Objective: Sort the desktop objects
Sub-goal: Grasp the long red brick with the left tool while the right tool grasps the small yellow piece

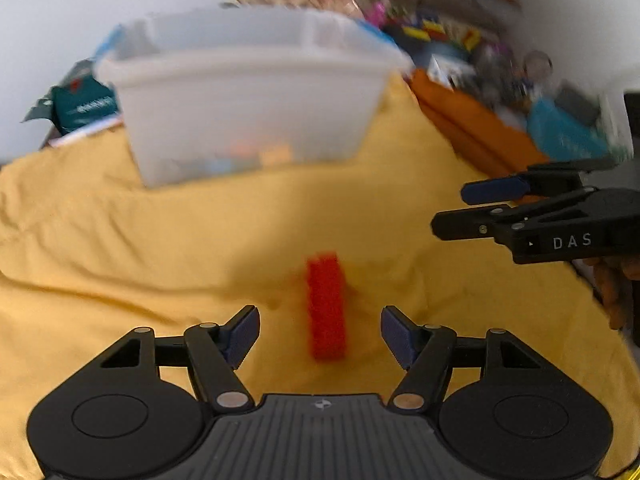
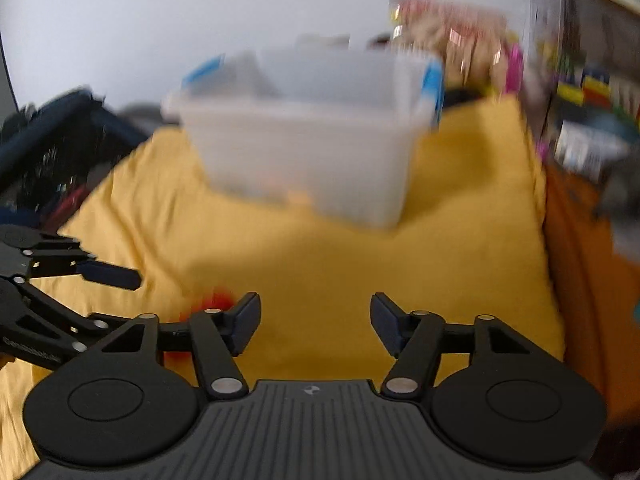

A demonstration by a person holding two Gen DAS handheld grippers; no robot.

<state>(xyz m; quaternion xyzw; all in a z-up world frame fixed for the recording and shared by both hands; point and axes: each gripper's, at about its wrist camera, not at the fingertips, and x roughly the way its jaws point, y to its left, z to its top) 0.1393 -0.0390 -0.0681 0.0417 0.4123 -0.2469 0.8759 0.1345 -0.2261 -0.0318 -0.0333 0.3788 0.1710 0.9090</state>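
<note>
A red block [image 1: 326, 306] lies on the yellow cloth [image 1: 200, 240], between and just ahead of the fingers of my left gripper [image 1: 320, 334], which is open and empty. In the right wrist view the red block [image 2: 214, 304] is partly hidden behind the left finger of my right gripper [image 2: 316, 322], which is open and empty over the cloth. A translucent white bin [image 1: 248, 92] with a few small coloured items at its bottom stands behind; it also shows in the right wrist view [image 2: 304, 140]. Both views are motion-blurred.
The right gripper [image 1: 472, 208] enters the left wrist view from the right. The left gripper [image 2: 116, 296] enters the right wrist view at the left. Orange cloth [image 1: 472, 124], boxes and clutter [image 1: 460, 40] lie right of the bin. A dark basket [image 2: 52, 148] stands left.
</note>
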